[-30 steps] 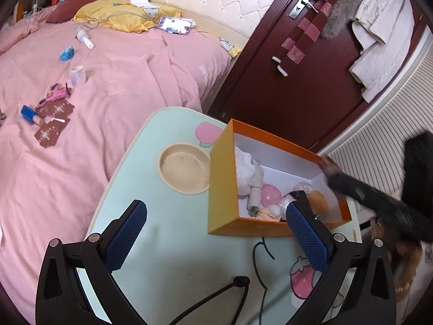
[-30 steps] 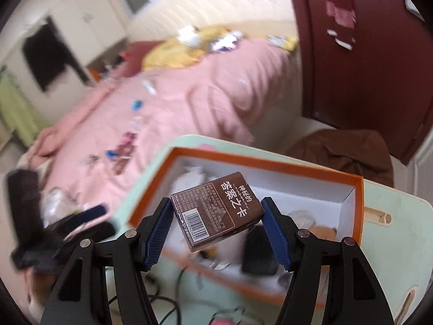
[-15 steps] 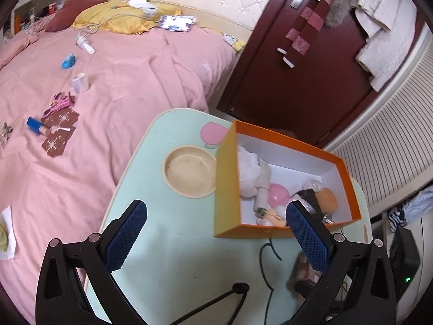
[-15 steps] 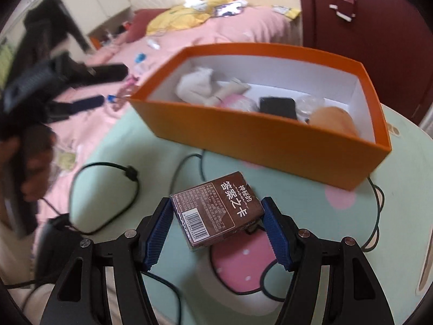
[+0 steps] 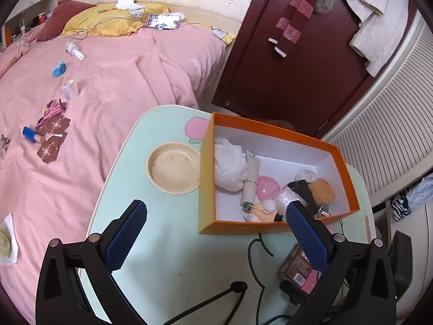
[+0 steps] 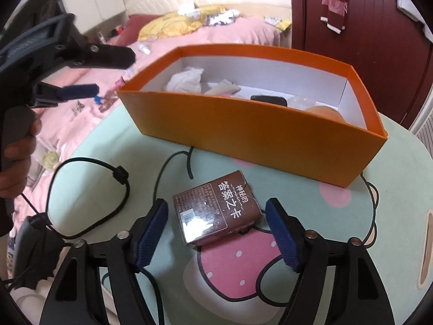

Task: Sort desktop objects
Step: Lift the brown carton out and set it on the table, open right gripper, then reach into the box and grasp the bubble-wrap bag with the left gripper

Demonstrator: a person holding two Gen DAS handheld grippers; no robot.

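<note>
A brown card box (image 6: 213, 205) with white lettering lies flat on the mint-green table (image 6: 86, 178), in front of the orange box (image 6: 257, 127). My right gripper (image 6: 216, 226) stands open around it, its blue pads apart from the box's sides. In the left wrist view the same brown card box (image 5: 293, 265) sits low at the right, partly hidden behind one blue pad. My left gripper (image 5: 216, 233) hovers open over the table, holding nothing. The orange box (image 5: 207, 178) contains a white cloth (image 5: 230, 162), a white tube (image 5: 250, 178) and several small items.
A black cable (image 6: 89, 195) loops across the table to the left of the card box. A round cream recess (image 5: 173, 168) lies left of the orange box. A pink bed (image 5: 108, 81) with scattered items borders the table; a dark red door (image 5: 284, 67) stands behind.
My right gripper came down from above the orange box to the table in front of it and opened, leaving the brown card box on the table. The left gripper drew back slightly.
</note>
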